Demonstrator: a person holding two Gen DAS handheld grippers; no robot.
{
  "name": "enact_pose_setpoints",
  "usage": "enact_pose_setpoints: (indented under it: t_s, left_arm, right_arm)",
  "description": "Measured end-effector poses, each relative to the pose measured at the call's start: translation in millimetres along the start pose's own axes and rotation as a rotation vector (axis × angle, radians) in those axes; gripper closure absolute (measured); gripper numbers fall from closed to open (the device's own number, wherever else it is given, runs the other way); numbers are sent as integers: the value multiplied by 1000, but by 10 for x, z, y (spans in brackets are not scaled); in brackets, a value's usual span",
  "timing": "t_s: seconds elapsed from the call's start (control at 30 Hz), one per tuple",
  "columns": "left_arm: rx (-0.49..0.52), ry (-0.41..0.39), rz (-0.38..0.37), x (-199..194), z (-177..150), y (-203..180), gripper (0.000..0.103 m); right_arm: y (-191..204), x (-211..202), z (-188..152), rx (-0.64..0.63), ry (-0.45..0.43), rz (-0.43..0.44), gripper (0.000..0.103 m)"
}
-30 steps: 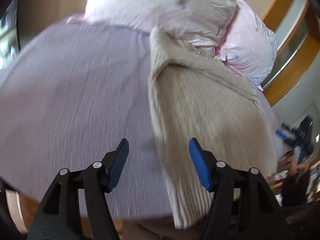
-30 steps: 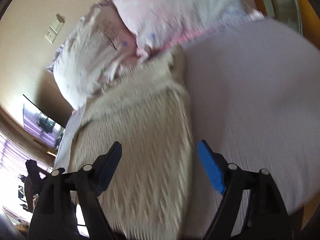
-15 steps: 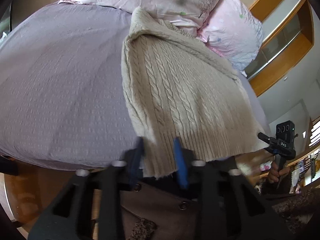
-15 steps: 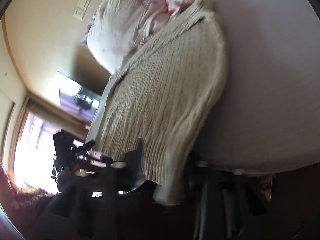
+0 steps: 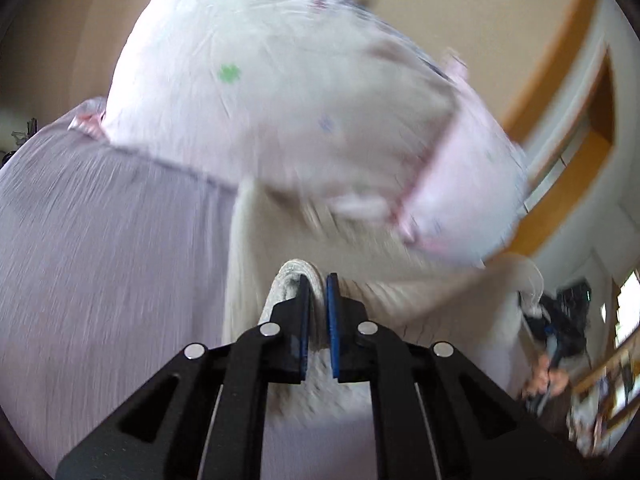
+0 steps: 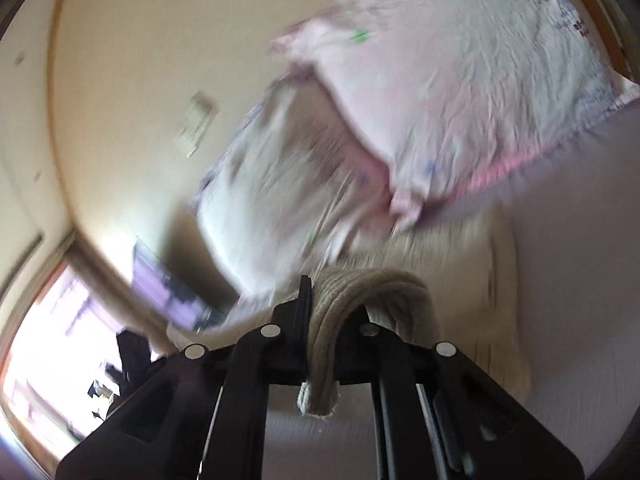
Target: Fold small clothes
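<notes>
A cream cable-knit sweater [image 5: 400,292] lies on the lilac bedsheet [image 5: 100,248], its far end under the pillows. My left gripper [image 5: 316,288] is shut on the sweater's ribbed hem, which bulges up between the blue pads. My right gripper [image 6: 320,300] is shut on the other hem corner [image 6: 360,292], and the knit drapes over its right finger. Both hold the hem lifted above the rest of the sweater [image 6: 472,280], close to the pillows. Both views are blurred.
Two pale pink patterned pillows [image 5: 280,92] [image 6: 460,80] lie at the head of the bed against a beige wall. A wooden-framed window [image 5: 568,128] is at the right. The other gripper and a hand [image 5: 560,340] show at the far right.
Both grippers were open over the sweater, dropped to its hem at the bed's near edge, shut on it, and have carried the hem up toward the pillows.
</notes>
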State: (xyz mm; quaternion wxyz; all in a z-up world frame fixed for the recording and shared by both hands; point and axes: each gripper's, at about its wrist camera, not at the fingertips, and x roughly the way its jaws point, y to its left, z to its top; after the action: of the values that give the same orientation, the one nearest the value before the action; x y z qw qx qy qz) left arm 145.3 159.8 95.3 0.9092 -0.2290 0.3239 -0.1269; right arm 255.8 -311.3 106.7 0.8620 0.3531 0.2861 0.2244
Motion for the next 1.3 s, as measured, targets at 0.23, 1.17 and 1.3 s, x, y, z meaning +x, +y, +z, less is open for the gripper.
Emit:
enact_pose_setpoints:
  t_s: [0.23, 1.17, 1.3]
  left_arm:
    - [-131, 90, 162, 1340, 533, 550, 95]
    - [-272, 250, 71, 1042, -91, 613, 83]
    - [-315, 195, -26, 888, 51, 486, 87]
  right_arm:
    - [-1007, 987, 200, 354, 123, -268, 93]
    - [-773, 206, 55, 250, -70, -106, 1]
    - [-809, 89, 118, 249, -93, -87, 1]
